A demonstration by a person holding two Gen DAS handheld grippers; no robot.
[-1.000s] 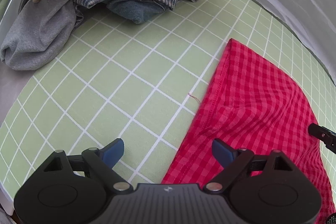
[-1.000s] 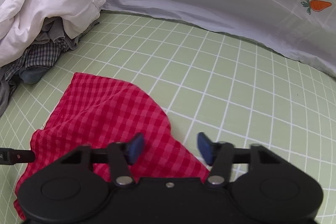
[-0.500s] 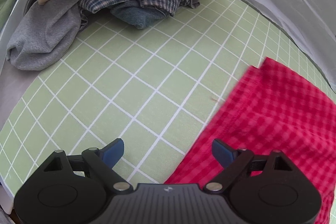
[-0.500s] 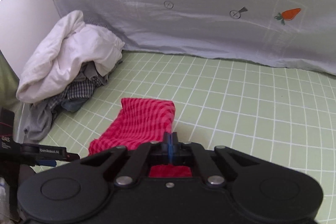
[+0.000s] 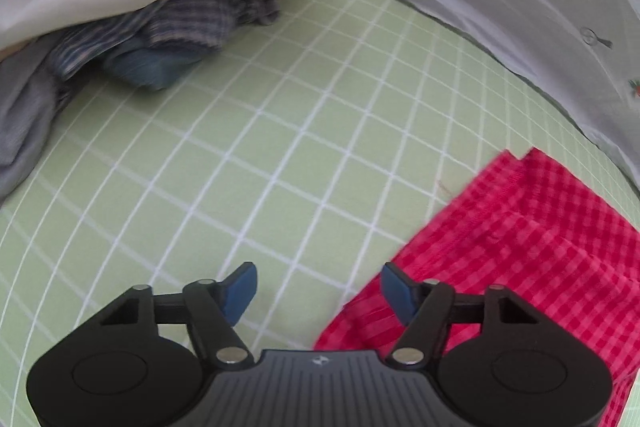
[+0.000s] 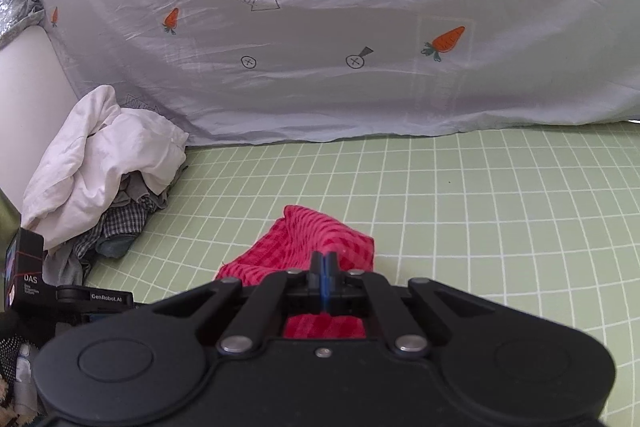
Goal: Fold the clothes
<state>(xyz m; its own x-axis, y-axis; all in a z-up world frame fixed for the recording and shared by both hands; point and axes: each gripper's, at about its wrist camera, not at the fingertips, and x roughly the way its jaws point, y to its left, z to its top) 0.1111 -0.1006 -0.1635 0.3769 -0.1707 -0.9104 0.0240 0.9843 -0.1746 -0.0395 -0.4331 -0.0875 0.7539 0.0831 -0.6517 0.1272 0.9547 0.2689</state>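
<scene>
Green gridded worktop (image 5: 248, 147), ruled in white squares, backed by a hanging grey sheet (image 6: 360, 27) printed with carrots, crossed circles and a "LOOK HERE" arrow.

Item: red checked cloth (image 6: 320, 239). Lies on the worktop toward the near middle in the right wrist view; one edge is raised off the surface and drawn up into the right tool, the rest trailing down in folds. In the left wrist view it spreads across the lower right, partly doubled over itself, its hem beside the right-hand finger of the left tool.

Item: right tool (image 6: 323, 267). Blue pads pressed together, pinching the red checked cloth; fabric shows both ahead of and behind the pads.

Item: left tool (image 5: 318, 287). Jaws apart and closing; only bare worktop lies between the pads, the cloth just beside one of them. Its black body also appears at the lower left of the right wrist view.

Item: pile of unfolded clothes (image 5: 160, 19). Far left corner against the sheet; white garment on top, blue plaid, dark blue and grey pieces beneath. Well apart from the red cloth.
</scene>
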